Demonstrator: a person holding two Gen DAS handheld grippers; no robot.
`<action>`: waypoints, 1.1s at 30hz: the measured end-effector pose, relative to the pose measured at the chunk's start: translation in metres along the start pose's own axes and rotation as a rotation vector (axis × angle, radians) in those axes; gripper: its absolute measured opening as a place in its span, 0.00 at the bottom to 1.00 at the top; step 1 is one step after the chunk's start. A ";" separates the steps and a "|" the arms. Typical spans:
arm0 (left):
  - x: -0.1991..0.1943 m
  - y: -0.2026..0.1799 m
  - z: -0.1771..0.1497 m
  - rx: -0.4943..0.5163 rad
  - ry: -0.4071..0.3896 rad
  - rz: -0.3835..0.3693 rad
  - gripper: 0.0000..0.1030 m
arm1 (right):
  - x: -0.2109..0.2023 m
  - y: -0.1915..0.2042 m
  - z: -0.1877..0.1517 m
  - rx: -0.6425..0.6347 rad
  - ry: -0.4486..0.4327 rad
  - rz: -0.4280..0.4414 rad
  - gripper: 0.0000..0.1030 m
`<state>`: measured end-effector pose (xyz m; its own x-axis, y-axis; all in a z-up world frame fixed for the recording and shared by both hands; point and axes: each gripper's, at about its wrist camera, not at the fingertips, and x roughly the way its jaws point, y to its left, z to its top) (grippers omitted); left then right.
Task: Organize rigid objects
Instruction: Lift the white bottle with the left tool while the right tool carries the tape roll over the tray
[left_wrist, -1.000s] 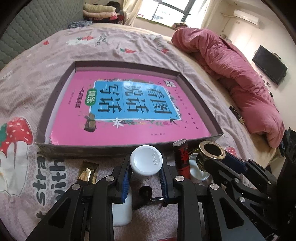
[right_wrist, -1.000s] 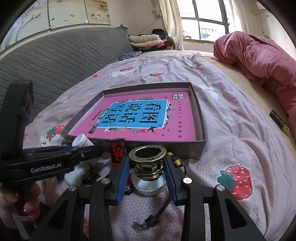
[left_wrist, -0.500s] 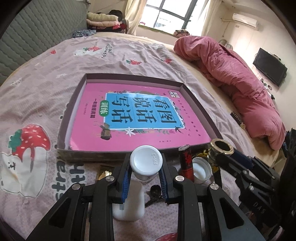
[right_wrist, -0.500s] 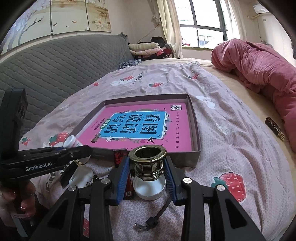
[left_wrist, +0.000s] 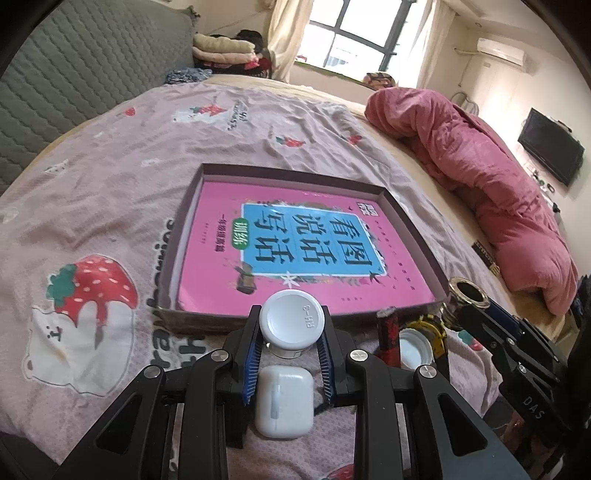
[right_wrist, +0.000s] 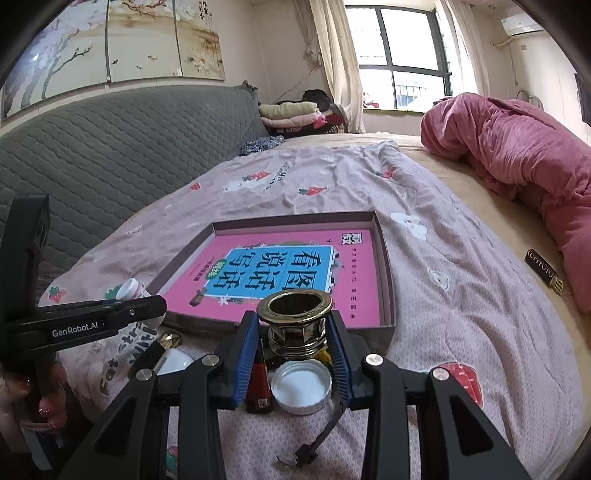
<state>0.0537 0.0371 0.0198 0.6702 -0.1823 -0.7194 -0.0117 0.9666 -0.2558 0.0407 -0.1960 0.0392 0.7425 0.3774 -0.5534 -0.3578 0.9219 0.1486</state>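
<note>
My left gripper (left_wrist: 291, 334) is shut on a small white-capped bottle (left_wrist: 291, 320), held above the bedsheet just short of the shallow brown box (left_wrist: 413, 225). A pink and blue book (left_wrist: 295, 243) lies flat inside that box. Under the left fingers a white earbud case (left_wrist: 283, 404) rests on the sheet. My right gripper (right_wrist: 294, 334) is shut on a brass ring fitting (right_wrist: 295, 323), lifted near the box's (right_wrist: 386, 266) near right corner. The left gripper with the white-capped bottle (right_wrist: 129, 288) shows at the left of the right wrist view.
On the sheet below lie a white jar lid (right_wrist: 301, 386), a red and black tube (right_wrist: 258, 384), a gold-tipped item (right_wrist: 166, 341) and a black cord clip (right_wrist: 306, 452). A heaped pink quilt (right_wrist: 517, 155) fills the right. A black bar (right_wrist: 543, 271) lies by it. A grey headboard (right_wrist: 110, 155) runs along the left.
Both grippers have risen from the sheet with their loads. The left one carried the bottle up, uncovering the white earbud case beneath. The view now looks further across the bed.
</note>
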 end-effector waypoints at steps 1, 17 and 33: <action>-0.001 0.001 0.001 -0.003 -0.003 0.005 0.27 | 0.000 -0.001 0.001 0.002 -0.004 0.001 0.37; -0.004 0.018 0.035 -0.055 -0.042 0.058 0.27 | -0.002 -0.013 0.017 0.021 -0.073 0.002 0.37; 0.028 0.024 0.048 -0.067 -0.029 0.098 0.27 | 0.014 -0.018 0.021 0.013 -0.071 -0.022 0.37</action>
<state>0.1075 0.0637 0.0248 0.6844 -0.0815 -0.7245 -0.1268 0.9653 -0.2284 0.0696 -0.2057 0.0458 0.7887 0.3615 -0.4973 -0.3335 0.9311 0.1480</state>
